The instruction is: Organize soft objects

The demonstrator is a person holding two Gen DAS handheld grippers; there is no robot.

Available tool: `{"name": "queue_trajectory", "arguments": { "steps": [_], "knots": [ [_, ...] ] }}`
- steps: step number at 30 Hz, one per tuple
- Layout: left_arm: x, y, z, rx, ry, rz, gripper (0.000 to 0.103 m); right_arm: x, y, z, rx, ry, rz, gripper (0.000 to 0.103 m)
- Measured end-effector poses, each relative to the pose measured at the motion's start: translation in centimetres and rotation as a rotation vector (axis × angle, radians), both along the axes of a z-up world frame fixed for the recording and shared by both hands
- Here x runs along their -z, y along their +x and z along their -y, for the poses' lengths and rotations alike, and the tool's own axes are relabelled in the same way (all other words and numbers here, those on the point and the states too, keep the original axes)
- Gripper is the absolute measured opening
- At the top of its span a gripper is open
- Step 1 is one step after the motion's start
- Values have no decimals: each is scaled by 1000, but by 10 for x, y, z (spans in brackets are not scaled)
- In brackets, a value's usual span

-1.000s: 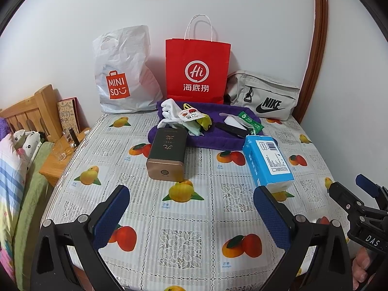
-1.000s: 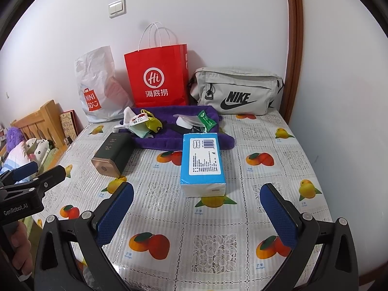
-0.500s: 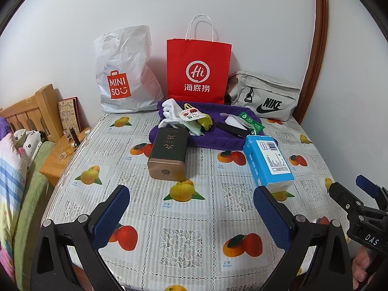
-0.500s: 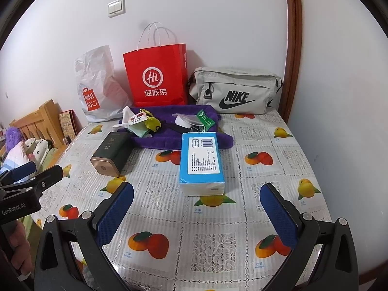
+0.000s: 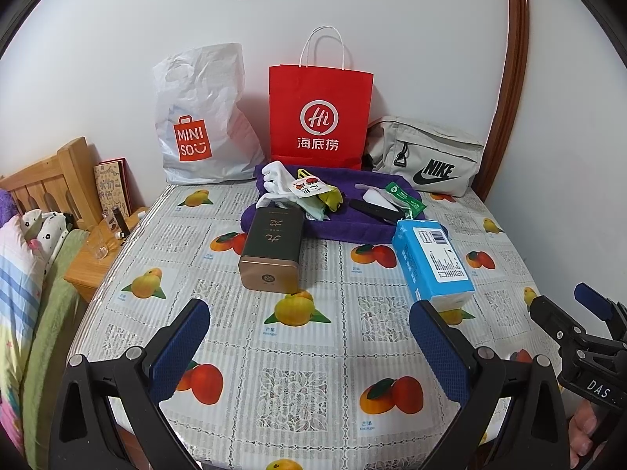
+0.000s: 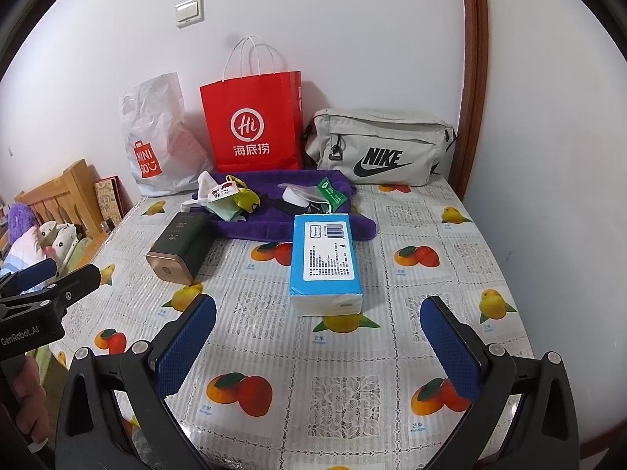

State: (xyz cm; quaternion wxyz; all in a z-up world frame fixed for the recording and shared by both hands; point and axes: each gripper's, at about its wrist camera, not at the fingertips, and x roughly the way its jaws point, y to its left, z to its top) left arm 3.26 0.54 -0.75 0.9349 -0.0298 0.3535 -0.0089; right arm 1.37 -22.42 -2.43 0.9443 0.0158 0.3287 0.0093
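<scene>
Table with fruit-print cover fills the scene. Far edge against the wall, left to right: white Miniso bag, red paper bag, grey Nike pouch. Just in front, a purple towel carries the soft clutter: white glove, snack sachet, yellow-green cloth, green packet, some dark item I can't identify. Near-left of the towel lies a dark tin, touching its edge; near-right, a blue tissue pack. Left gripper and right gripper hover at the near edge, both spread wide, holding nothing. Progress: small items heaped loose on the towel, nothing visibly sorted into the bags; bag contents hidden, so I can't judge how much is done.
</scene>
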Motion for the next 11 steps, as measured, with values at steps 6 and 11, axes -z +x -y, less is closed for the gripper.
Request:
{"name": "queue_trajectory", "arguments": {
  "steps": [6,11],
  "knots": [
    [-1,-1,0,-1,-1,3,103,-1,-1,0,-1,-3,1,103],
    [0,-2,1,-2,0,2,103,0,-1,-1,1,-1,0,103]
  ]
}}
